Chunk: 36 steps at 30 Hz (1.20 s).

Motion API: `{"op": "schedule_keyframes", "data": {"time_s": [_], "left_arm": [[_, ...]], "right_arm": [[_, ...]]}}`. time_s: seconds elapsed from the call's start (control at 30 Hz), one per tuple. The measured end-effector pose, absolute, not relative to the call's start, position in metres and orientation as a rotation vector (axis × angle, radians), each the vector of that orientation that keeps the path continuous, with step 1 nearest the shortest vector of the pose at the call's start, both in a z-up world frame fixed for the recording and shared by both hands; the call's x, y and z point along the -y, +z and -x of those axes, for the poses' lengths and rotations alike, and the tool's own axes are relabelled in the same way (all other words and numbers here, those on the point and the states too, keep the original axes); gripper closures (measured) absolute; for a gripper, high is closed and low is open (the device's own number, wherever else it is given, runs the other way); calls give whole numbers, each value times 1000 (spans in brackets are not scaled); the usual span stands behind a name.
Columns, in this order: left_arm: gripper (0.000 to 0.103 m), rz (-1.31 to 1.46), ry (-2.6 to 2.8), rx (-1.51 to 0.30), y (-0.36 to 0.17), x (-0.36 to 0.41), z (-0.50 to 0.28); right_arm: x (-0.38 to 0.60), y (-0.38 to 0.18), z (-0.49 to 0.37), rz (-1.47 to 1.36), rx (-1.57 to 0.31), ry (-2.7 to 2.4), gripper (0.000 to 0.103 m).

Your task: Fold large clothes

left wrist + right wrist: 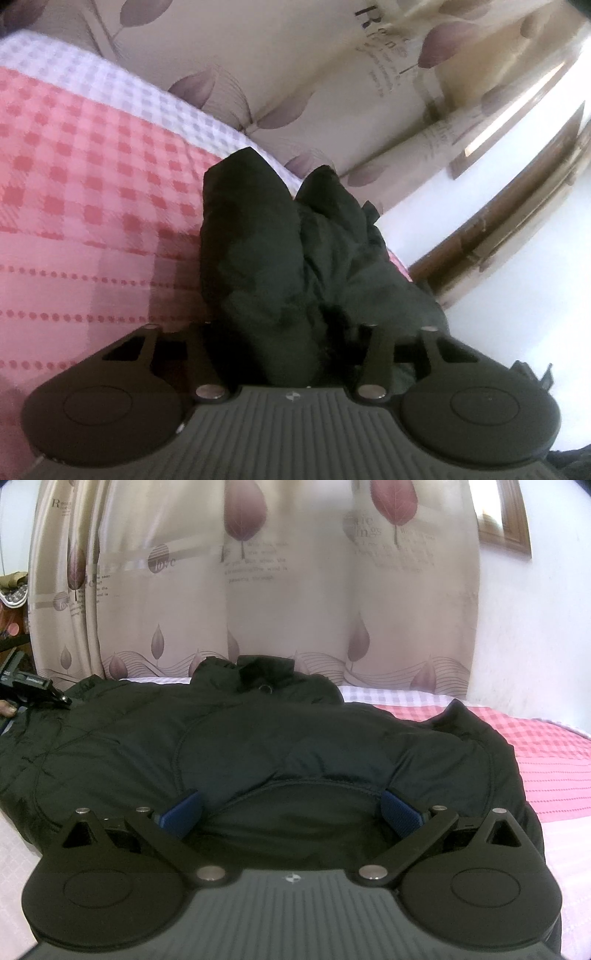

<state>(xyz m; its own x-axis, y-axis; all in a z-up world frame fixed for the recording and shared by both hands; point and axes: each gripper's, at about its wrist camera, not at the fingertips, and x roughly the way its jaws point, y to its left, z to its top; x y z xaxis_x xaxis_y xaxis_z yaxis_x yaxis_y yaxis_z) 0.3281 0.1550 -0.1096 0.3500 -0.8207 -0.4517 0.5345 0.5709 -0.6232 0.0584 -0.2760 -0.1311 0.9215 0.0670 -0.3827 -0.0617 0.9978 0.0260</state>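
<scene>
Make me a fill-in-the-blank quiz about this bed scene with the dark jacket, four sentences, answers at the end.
1. The dark jacket lies on a bedspread checked in ____ and white.
2. The jaws of the right gripper stand ____ over the jacket.
3. Its pads are coloured ____.
4. The curtain behind the bed is printed with ____ and words.
Answers: pink; open; blue; leaves.

Leaf-print curtain point(258, 590) behind checked bedspread point(92, 166)
</scene>
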Motion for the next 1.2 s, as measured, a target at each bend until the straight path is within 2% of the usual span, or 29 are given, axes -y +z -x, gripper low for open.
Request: {"op": "schedule_keyframes", "data": {"time_s": [0.07, 0.2, 0.23, 0.3, 0.33, 0.37, 0.43, 0.67, 0.8, 1.0, 1.2], "left_arm": [[67, 393, -891, -785, -106, -157, -323], [68, 398, -841, -750, -102, -157, -315], [69, 403, -831, -750, -101, -156, -315], [70, 407, -812, -741, -97, -155, -312], [71, 399, -806, -736, -94, -154, -311], [72, 394, -801, -735, -91, -153, -310], [73, 392, -786, -732, -86, -153, -307], [81, 353, -747, -733, -55, -143, -291], [83, 315, -738, -743, -21, -127, -279], [83, 221, -765, -761, 38, -75, -254], [83, 147, -788, -825, 84, 10, -227]], "right_arm": [[275, -130, -56, -14, -377, 25, 0], [273, -107, -40, -147, -272, 68, 0], [266, -98, -41, -143, -266, 101, 6], [247, -77, -49, -80, -265, 169, 29], [239, -69, -55, -55, -269, 189, 49], [231, -62, -64, -43, -278, 208, 62], [219, -56, -81, -27, -305, 236, 72], [188, -93, -136, 133, -476, 232, 76], [189, -107, -149, 109, -514, 234, 77], [205, -121, -168, -71, -572, 256, 77], [230, -130, -175, -278, -615, 308, 77]]}}
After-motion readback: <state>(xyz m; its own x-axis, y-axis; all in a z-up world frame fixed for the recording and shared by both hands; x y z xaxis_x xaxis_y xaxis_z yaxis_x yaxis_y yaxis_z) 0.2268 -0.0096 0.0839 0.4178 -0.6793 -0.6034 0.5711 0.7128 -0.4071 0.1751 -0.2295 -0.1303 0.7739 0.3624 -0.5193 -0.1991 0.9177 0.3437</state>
